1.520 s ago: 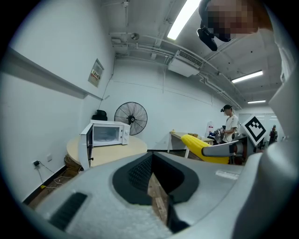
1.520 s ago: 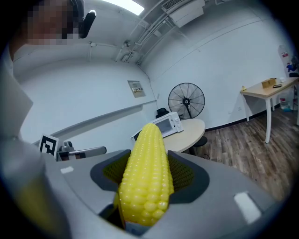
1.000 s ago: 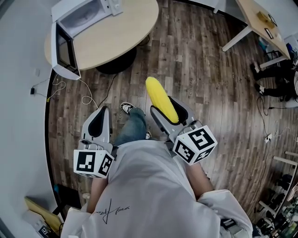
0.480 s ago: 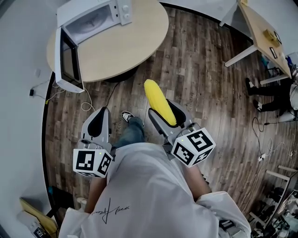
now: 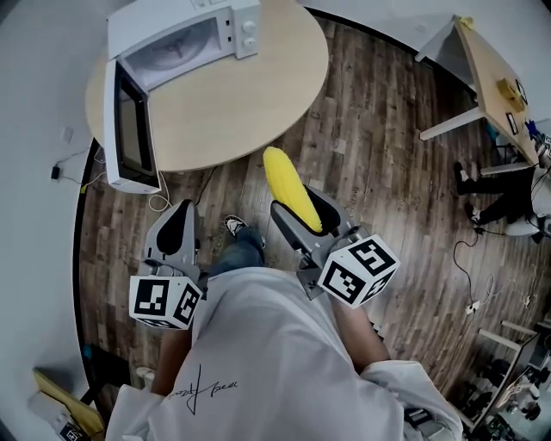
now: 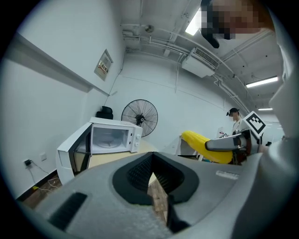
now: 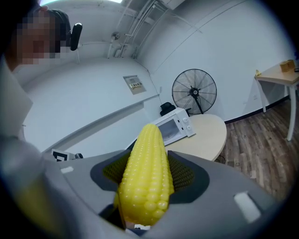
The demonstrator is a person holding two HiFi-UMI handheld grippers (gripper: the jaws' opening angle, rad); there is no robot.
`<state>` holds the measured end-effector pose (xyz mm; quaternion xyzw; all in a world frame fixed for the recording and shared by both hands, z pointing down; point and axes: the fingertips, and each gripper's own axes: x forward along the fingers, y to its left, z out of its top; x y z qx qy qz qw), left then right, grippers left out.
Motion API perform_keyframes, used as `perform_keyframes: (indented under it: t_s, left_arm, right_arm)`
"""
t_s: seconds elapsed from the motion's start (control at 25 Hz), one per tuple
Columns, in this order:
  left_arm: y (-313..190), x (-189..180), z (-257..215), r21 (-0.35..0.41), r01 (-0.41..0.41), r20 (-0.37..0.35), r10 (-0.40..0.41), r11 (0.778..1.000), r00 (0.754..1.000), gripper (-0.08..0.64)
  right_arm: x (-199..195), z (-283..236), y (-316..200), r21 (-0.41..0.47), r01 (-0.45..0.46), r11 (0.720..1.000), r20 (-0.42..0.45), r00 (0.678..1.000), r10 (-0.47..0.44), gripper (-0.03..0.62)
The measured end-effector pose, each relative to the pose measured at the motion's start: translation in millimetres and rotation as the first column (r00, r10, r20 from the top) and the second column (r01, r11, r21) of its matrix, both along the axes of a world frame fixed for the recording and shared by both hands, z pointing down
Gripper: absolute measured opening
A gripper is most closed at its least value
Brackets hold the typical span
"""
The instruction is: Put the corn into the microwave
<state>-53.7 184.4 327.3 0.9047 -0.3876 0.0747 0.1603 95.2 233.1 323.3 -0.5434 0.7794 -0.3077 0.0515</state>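
One microwave (image 5: 172,26) nearer; one corn (image 5: 291,188) held.

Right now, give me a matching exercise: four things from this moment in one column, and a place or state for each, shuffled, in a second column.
Things
1. corn
2. microwave
3. left gripper
4. fan

Places or states
A. jaws together, nothing between them
B. stands by the wall beyond the round table
C. on the round table, door swung open
D. clamped in the jaws of the right gripper

Pairs: 1-D, 2-C, 3-A, 4-B
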Motion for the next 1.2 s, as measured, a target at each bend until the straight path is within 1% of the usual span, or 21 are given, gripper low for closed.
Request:
perform_keyframes:
  t_s: [0.2,0.4,0.52,0.8,1.0,1.2]
  left_arm:
    - [-43,3,-5,0.001,0.016,-0.010,-0.016,1.000,1.000,-0.011]
    - [-80,3,-9,0.013,0.032,-0.027,-0.032,0.999,0.999,-0.011]
    - [-95,-2,-8,0.020,0.051,-0.024,-0.050,0.999,0.998,-0.011]
    - [-122,-13,-9,0.033,0.077,-0.025,-0.076,0.996,0.997,-0.011]
    - [-129,-17,-5,0.039,0.070,-0.016,-0.070,0.997,0.997,-0.011]
    - [-136,-22,-11,0.042,0.070,-0.024,-0.069,0.997,0.997,-0.011]
  right_arm:
    - [3,-5,-45,-0.012,0.022,1.000,0.018,1.000,-0.021,0.261]
    - [1,-11,-87,-0.005,0.045,0.999,0.007,0.999,-0.045,0.261]
    - [-2,-13,-105,0.000,0.059,0.998,0.000,0.998,-0.059,0.261]
    - [-17,-15,-143,0.004,0.101,0.995,-0.018,0.995,-0.101,0.261]
    - [-30,-14,-159,0.005,0.131,0.991,-0.043,0.990,-0.131,0.261]
    - [-39,-16,-175,0.009,0.147,0.989,-0.071,0.987,-0.146,0.261]
